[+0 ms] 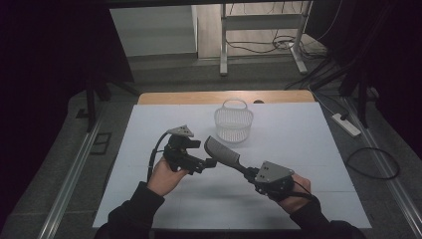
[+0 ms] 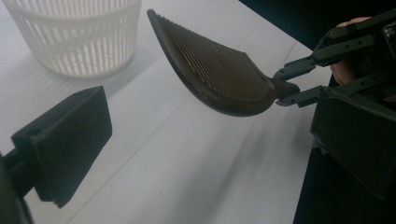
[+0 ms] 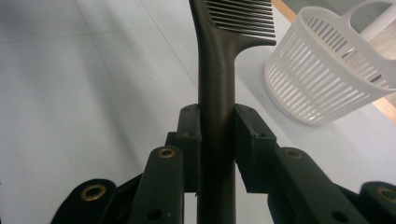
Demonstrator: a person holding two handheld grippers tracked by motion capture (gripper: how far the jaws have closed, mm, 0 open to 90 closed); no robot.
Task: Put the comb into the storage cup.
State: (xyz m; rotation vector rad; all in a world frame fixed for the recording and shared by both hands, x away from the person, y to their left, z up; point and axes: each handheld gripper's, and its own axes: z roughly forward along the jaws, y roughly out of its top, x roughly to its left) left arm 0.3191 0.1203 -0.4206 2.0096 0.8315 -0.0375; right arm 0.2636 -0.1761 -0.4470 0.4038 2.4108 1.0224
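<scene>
Right gripper clamped on handle of dark plastic wide-tooth comb, held above table near white slotted plastic basket. Left gripper apart, empty. Advised: grip comb spine squarely before release.

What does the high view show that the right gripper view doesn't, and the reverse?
High view alone: both hands, the left gripper open beside the comb's head, the floor and a power strip. Right gripper view alone: close up, the right gripper with both pads pressed on the comb's handle. Both: the comb, the white basket and the table.
</scene>
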